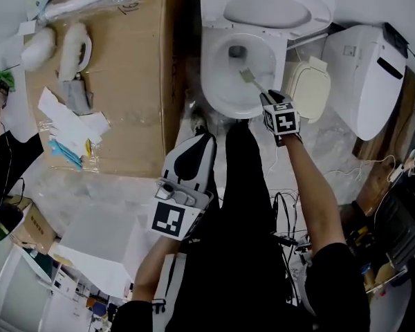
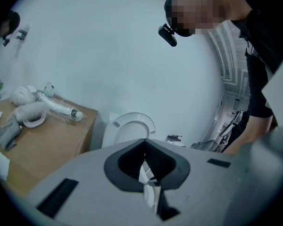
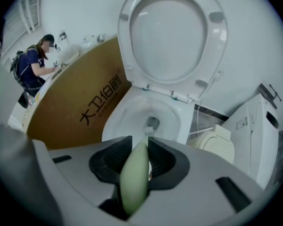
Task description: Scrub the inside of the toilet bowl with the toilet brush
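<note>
Your right gripper (image 3: 142, 147) is squeezed tight on the pale green handle of the toilet brush (image 3: 134, 182). The brush reaches down into the toilet bowl (image 1: 211, 92). Its bristle end sits low inside, near the hole at the bottom. The lid (image 1: 273, 5) stands up behind the bowl. Your left gripper (image 2: 145, 160) has its jaws pressed together with nothing between them. It hangs well away from the toilet, beside your leg. A big brown box (image 1: 131, 81) stands just beside the bowl.
</note>
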`<action>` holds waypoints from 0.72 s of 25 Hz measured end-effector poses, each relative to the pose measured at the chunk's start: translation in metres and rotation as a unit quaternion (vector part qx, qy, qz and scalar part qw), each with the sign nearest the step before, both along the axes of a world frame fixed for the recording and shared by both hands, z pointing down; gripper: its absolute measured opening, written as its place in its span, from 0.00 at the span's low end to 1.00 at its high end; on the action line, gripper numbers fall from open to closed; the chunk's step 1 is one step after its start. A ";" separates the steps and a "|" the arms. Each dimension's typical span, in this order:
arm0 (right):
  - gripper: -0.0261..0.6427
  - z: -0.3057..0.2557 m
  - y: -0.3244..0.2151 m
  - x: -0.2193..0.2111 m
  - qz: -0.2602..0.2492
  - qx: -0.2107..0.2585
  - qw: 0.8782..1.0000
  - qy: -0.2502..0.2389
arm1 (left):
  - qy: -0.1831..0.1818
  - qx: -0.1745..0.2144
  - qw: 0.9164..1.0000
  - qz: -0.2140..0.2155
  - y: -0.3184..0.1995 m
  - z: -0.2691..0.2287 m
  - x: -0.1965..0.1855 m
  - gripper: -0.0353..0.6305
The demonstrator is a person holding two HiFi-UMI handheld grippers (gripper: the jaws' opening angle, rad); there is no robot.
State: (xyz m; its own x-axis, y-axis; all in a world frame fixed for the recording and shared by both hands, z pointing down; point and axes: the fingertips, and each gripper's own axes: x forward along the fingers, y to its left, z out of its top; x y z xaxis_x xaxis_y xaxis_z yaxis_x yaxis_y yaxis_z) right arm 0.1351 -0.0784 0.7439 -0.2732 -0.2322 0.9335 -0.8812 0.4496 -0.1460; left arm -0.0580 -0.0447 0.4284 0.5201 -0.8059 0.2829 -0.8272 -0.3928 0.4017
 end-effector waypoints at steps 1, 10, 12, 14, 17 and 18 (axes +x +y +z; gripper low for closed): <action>0.21 -0.019 -0.002 0.004 0.022 0.014 1.000 -0.010 | -0.003 0.004 1.000 0.000 -0.001 -0.006 -0.001 0.06; 0.21 -0.251 0.016 0.012 0.111 0.128 0.980 -0.104 | -0.025 0.037 0.999 0.003 -0.010 -0.109 -0.002 0.06; 0.21 -0.307 0.016 0.012 0.111 0.162 0.972 -0.126 | -0.025 0.048 0.999 0.004 -0.012 -0.135 0.003 0.06; 0.21 -0.359 0.017 0.011 0.109 0.195 0.963 -0.149 | -0.021 0.057 0.998 0.005 -0.015 -0.167 0.009 0.06; 0.21 -0.423 0.025 0.015 0.105 0.235 0.951 -0.173 | -0.035 0.093 0.995 0.000 -0.017 -0.211 0.014 0.06; 0.21 -0.440 0.027 0.017 0.106 0.245 0.947 -0.178 | -0.039 0.104 0.994 -0.003 -0.017 -0.222 0.015 0.06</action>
State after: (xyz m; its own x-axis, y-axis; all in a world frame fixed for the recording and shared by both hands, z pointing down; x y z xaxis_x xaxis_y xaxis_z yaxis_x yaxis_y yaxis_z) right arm 0.1525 -0.0514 0.3035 -0.4498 -0.6989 0.5560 -0.8931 0.3592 -0.2709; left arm -0.0425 -0.0616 0.2063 0.4979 -0.8544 0.1484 -0.8554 -0.4557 0.2461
